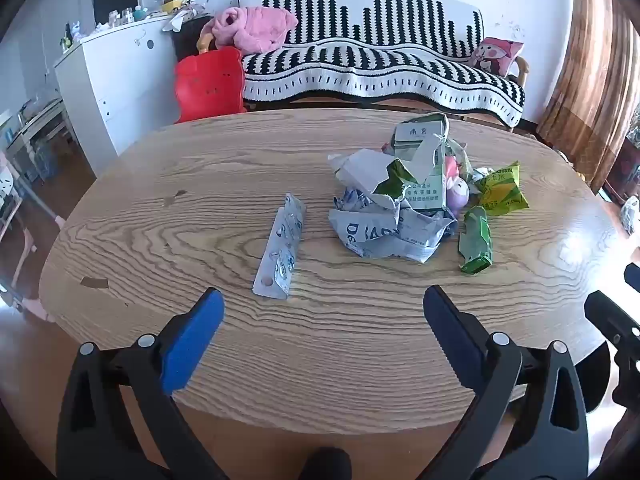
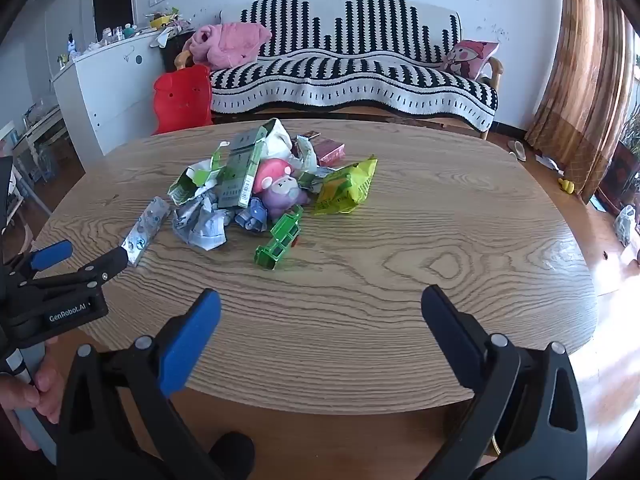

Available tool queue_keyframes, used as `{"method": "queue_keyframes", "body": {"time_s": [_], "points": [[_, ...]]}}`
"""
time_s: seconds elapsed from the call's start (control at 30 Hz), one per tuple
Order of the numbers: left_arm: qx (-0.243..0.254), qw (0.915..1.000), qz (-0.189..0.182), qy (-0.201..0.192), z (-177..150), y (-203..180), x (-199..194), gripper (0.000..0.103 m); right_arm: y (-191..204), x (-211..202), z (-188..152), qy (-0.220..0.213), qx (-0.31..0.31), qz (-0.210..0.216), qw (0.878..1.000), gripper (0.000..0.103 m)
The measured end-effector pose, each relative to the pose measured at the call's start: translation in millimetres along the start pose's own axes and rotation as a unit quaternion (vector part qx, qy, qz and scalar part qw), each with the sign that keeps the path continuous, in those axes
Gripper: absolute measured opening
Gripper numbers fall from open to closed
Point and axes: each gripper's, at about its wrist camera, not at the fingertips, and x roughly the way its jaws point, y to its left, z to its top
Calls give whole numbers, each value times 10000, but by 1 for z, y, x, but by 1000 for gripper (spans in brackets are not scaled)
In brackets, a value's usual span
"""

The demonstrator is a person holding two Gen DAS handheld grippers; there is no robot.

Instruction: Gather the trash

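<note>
We see the trash heap ahead of both tools on the counter, a little right of the left tool and up-left of the right tool. Both tools hang released over the near edge, jaws wide, holding nothing.

We judge the main risk is the loose pile: crumpled paper and a torn carton may spring apart under a pinch, so only a scrap comes away. The flat foil blister strip, just ahead of the left tool, lies flush on the wood and could slide rather than lift. The glossy yellow-green snack bag looks slick; the crushed green wrapper is thin and crinkly. A rounded pink and purple toy sits in the heap and might get grabbed by mistake. With the tools close together, we could knock them into each other.
</note>
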Motion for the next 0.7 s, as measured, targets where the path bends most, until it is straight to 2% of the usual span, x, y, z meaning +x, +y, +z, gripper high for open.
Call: {"method": "queue_keyframes", "body": {"time_s": [0.2, 0.3, 0.7], "points": [[-27, 9999, 105, 22, -3, -4, -3, 97, 0, -1, 0, -27, -13, 33, 10000, 97], [20, 9999, 23, 114, 2, 0, 5, 97, 1, -2, 0, -35, -34, 33, 10000, 97], [54, 10000, -9, 22, -2, 4, 1, 97, -1, -2, -2, 4, 9, 75, 10000, 97]]}}
